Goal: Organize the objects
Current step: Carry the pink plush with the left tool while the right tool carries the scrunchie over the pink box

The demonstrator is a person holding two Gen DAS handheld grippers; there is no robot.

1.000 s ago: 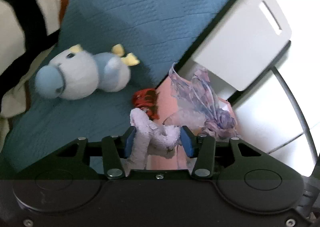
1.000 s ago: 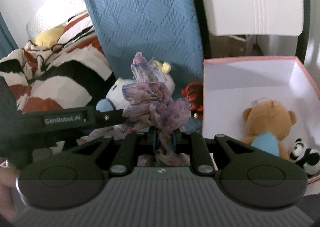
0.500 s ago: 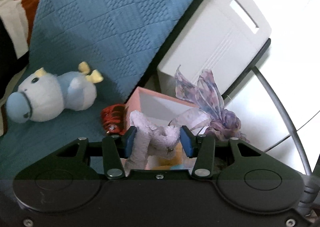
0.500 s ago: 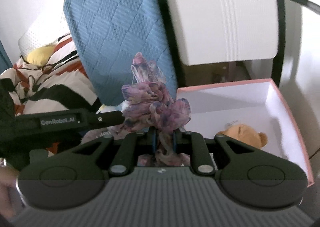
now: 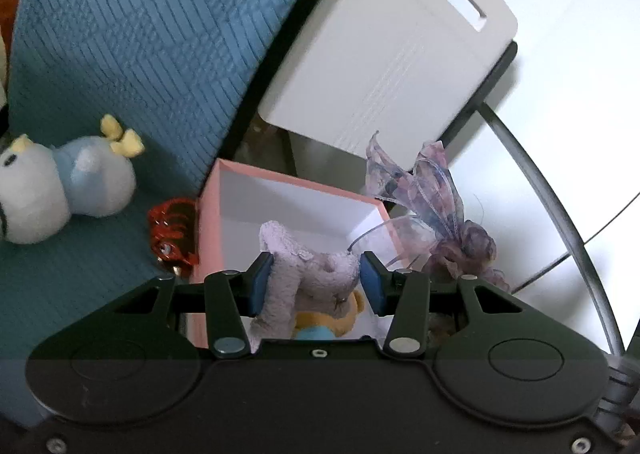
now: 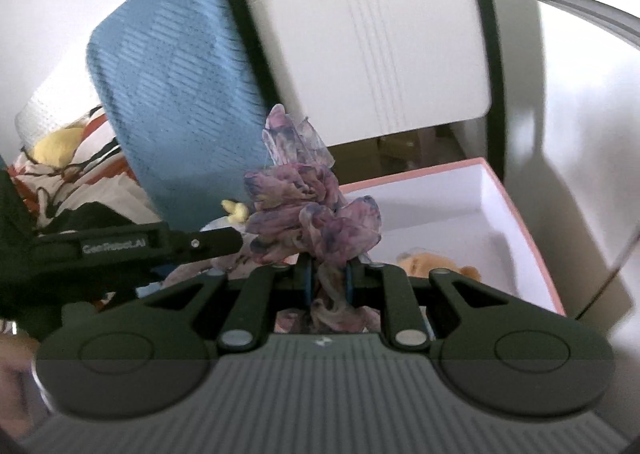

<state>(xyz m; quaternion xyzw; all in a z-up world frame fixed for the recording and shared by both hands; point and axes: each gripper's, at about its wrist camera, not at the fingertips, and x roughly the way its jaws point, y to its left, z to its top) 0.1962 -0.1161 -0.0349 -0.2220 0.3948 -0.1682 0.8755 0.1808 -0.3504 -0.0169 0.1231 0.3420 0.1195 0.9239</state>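
Observation:
My left gripper is shut on a pale purple plush toy and holds it over the near edge of a pink box with a white inside. My right gripper is shut on a purple ribbon scrunchie; the scrunchie also shows in the left wrist view, to the right of the box. The box lies ahead and right of my right gripper. A brown teddy bear lies inside it, partly hidden.
A white and blue plush and a red hair claw lie on the blue quilted blanket left of the box. A white chair back stands behind it. A striped blanket lies far left.
Both grippers have moved forward and right toward the pink box, still holding their things. The box's white inside now sits right under the left gripper.

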